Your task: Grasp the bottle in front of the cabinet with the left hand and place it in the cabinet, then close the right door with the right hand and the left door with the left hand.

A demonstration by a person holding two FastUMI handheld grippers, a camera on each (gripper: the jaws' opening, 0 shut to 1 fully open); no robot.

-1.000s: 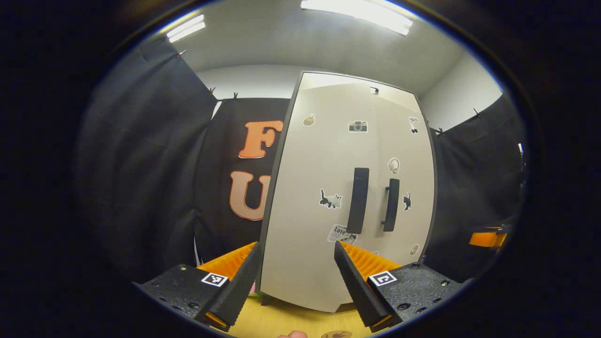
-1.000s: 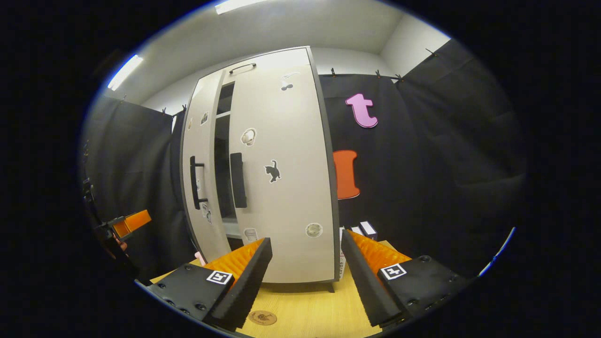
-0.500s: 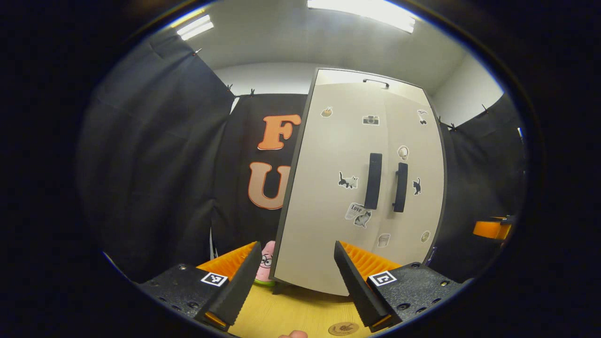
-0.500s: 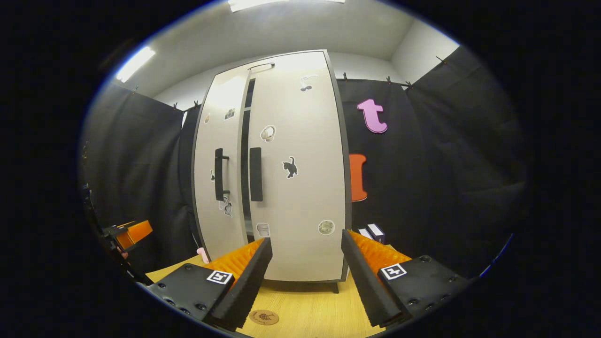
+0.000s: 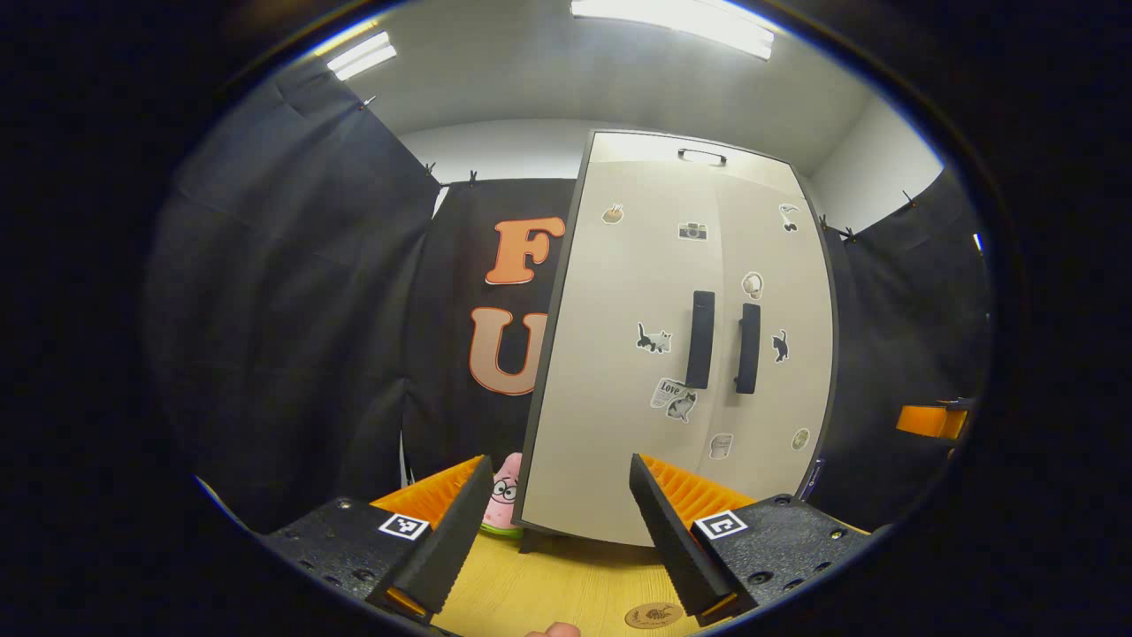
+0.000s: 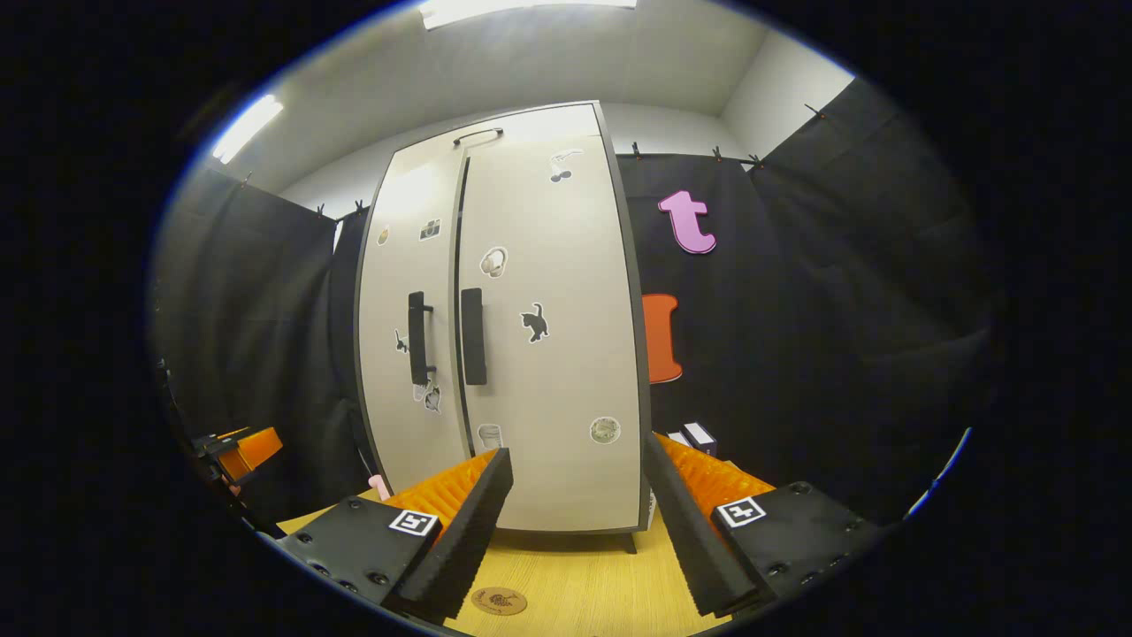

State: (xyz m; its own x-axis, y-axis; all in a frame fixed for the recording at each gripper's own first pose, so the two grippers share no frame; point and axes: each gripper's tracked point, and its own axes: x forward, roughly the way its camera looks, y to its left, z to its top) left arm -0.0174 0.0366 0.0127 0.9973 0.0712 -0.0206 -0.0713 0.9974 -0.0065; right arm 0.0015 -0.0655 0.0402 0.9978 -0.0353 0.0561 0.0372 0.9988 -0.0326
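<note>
Cabinet: left door, ajar earlier, had swung flush with right door; bottle unseen. Left gripper, at 6 o'clock, and right gripper both gaped wide, empty.

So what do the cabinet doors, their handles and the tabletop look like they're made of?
Cabinet doors: probably matte beige laminate board, flat with dark edging. Door handles: matte black bars, plastic or painted metal, can't tell which. Tabletop: light wood or wood-look laminate, with visible grain lines.
</note>
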